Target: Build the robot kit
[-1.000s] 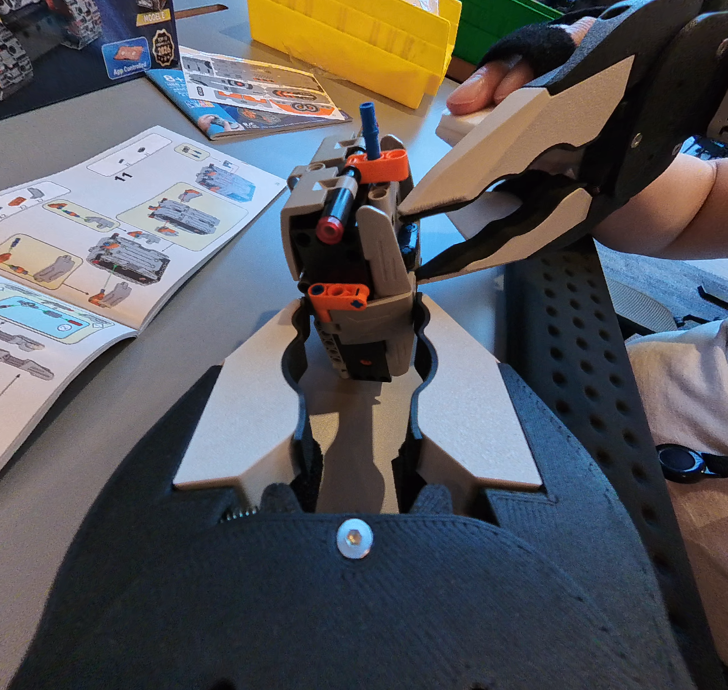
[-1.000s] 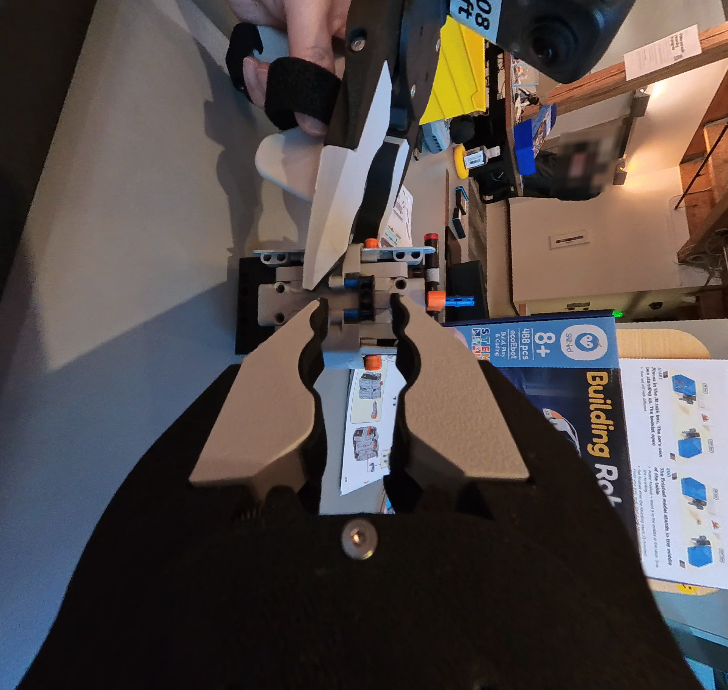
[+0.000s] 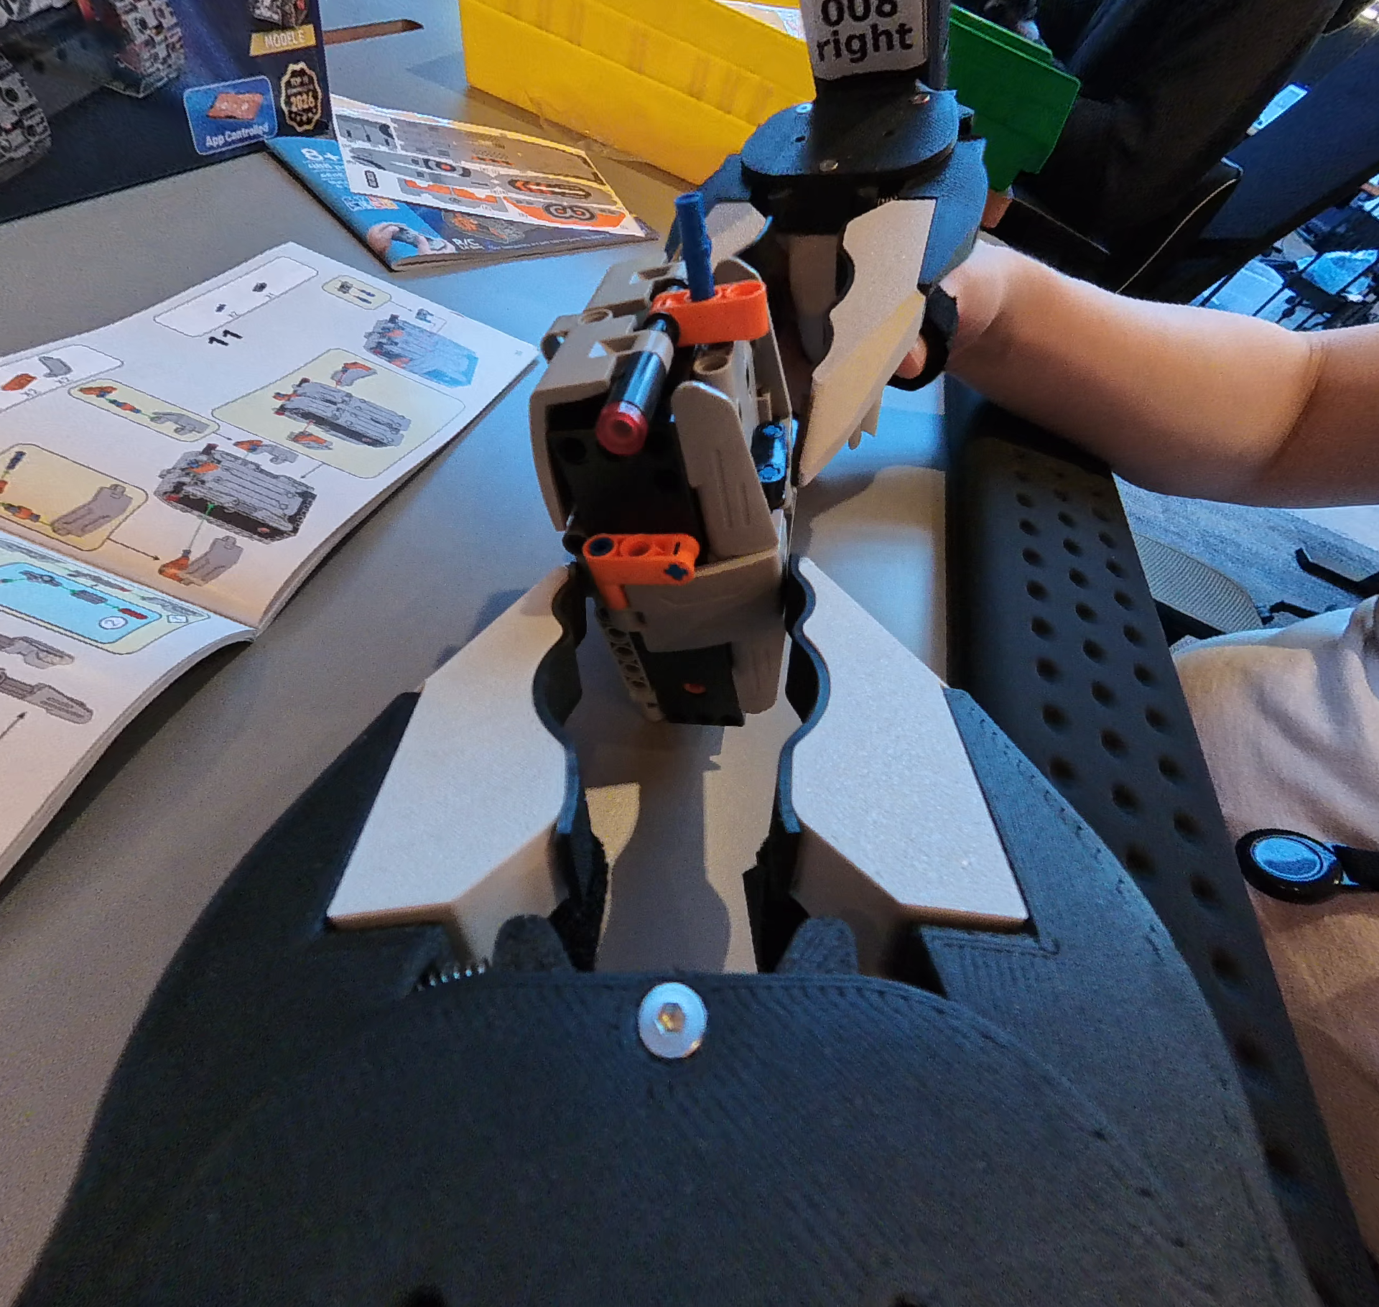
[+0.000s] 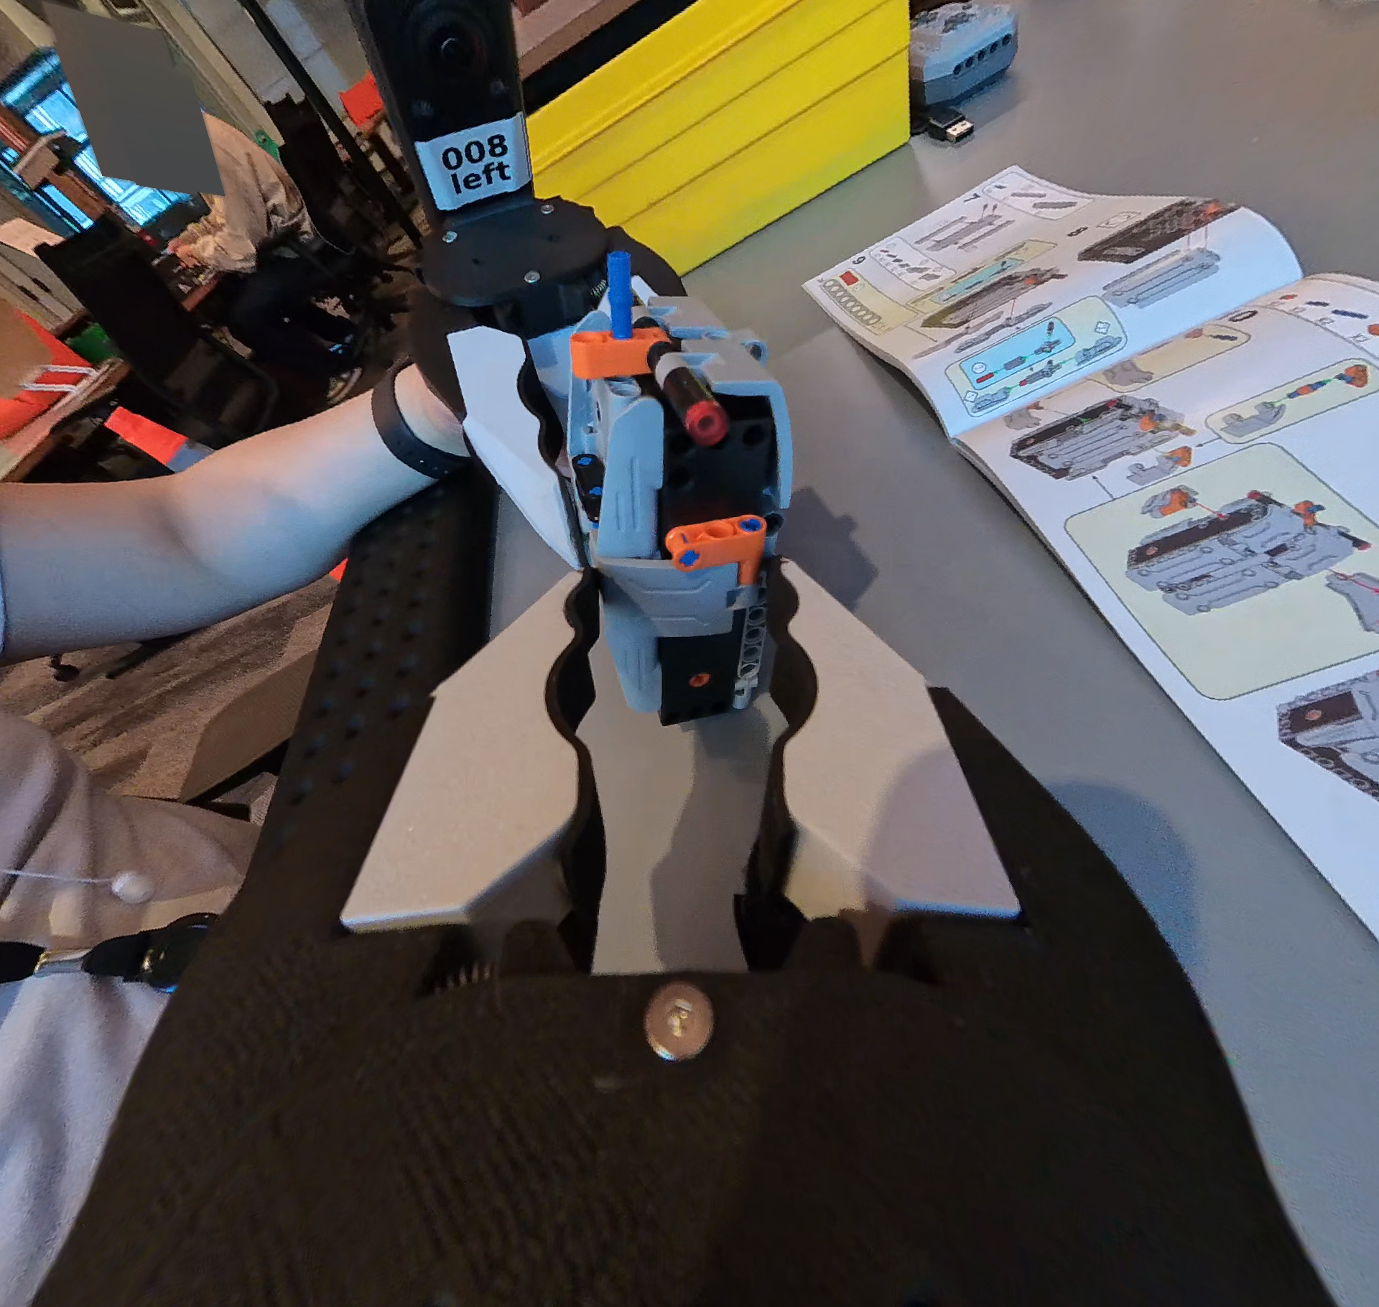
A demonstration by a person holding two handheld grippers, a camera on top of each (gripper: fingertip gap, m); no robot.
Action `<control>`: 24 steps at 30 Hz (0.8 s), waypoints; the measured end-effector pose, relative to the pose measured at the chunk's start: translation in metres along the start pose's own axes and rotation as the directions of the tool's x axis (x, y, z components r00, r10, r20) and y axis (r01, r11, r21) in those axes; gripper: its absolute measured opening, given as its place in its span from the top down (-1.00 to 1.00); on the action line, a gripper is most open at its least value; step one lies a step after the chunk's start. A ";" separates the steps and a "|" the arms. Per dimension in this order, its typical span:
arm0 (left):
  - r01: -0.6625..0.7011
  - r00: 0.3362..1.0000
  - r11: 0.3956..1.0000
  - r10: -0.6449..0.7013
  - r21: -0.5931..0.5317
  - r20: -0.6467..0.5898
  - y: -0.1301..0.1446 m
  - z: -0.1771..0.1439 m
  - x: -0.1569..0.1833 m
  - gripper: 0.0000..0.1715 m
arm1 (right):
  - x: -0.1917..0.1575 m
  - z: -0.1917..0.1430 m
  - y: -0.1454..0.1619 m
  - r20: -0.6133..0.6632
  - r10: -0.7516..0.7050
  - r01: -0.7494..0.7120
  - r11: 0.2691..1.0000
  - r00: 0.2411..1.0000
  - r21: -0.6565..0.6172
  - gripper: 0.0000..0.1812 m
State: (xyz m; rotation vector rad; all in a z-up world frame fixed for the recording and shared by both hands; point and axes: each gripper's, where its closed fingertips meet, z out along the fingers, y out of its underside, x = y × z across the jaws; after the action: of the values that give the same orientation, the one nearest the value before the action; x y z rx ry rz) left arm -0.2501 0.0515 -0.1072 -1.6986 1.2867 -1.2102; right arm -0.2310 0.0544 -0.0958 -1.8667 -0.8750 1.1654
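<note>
Grey table [image 3: 224, 749], yellow bin [image 3: 619, 55] behind; both grippers' jaws clamp brick model [image 3: 664, 495].

Left wrist view: the camera sits behind and above the left gripper [image 3: 675, 585] and looks forward and down along its fingers at close range. The brick model [image 3: 657, 495] fills the frame centre; the open instruction booklet [image 3: 224, 450] lies at left, the yellow bin [image 3: 597, 55] at top.

Right wrist view: the same mounting on the right gripper [image 4: 683, 577], equally close. The model sits centre, the booklet at right, the bin at top.

Both views share the model, booklet, bin and grey table [image 3: 418, 644]. Each shows the other gripper beyond the model, with its camera at the top of frame.
</note>
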 end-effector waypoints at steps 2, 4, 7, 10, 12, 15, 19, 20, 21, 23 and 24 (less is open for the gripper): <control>-0.016 1.000 1.000 0.016 -0.017 -0.017 0.003 -0.002 0.003 0.36 | -0.001 -0.001 0.000 0.007 0.001 -0.001 1.000 1.000 0.005 0.53; 0.002 0.999 1.000 -0.003 -0.021 -0.042 0.004 -0.005 0.006 0.28 | -0.001 -0.001 0.001 0.004 -0.012 0.012 1.000 1.000 0.005 0.54; 0.049 0.996 0.999 -0.048 0.002 -0.069 0.001 -0.008 0.007 0.29 | -0.001 -0.001 0.001 0.003 -0.020 0.020 1.000 1.000 0.003 0.53; 0.087 0.993 0.996 -0.087 -0.007 -0.080 0.004 -0.008 0.004 0.35 | -0.003 -0.002 0.002 0.005 -0.032 0.032 0.999 0.999 -0.001 0.53; 0.101 0.990 0.995 -0.101 -0.005 -0.093 0.003 -0.006 0.004 0.42 | -0.003 -0.002 0.002 0.005 -0.037 0.037 0.999 0.999 -0.002 0.53; 0.118 0.988 0.993 -0.117 -0.001 -0.097 0.002 -0.005 0.003 0.43 | -0.001 -0.003 0.001 0.005 -0.019 0.019 1.000 1.000 0.005 0.53; 0.120 0.989 0.993 -0.119 0.004 -0.089 0.002 -0.004 0.002 0.43 | 0.000 -0.003 0.001 0.000 -0.020 0.020 1.000 1.000 0.009 0.53; 0.118 0.989 0.993 -0.117 0.004 -0.087 0.002 -0.004 0.002 0.43 | 0.000 -0.003 0.001 -0.003 -0.025 0.025 1.000 1.000 0.009 0.53; 0.117 0.989 0.993 -0.116 0.003 -0.087 0.002 -0.004 0.002 0.43 | 0.000 -0.003 0.001 -0.005 -0.029 0.029 1.000 1.000 0.009 0.53; 0.114 0.990 0.993 -0.114 0.001 -0.087 0.002 -0.004 0.002 0.43 | 0.000 -0.003 0.001 -0.010 -0.034 0.035 0.999 0.999 0.011 0.53; 0.119 0.989 0.993 -0.118 0.001 -0.089 0.002 -0.004 0.002 0.43 | 0.000 -0.004 0.001 -0.019 -0.043 0.043 0.999 0.999 0.011 0.52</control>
State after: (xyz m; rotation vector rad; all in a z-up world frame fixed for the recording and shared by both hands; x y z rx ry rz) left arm -0.2545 0.0491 -0.1069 -1.7552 1.2474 -1.3716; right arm -0.2271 0.0533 -0.0953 -1.8381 -0.8923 1.1222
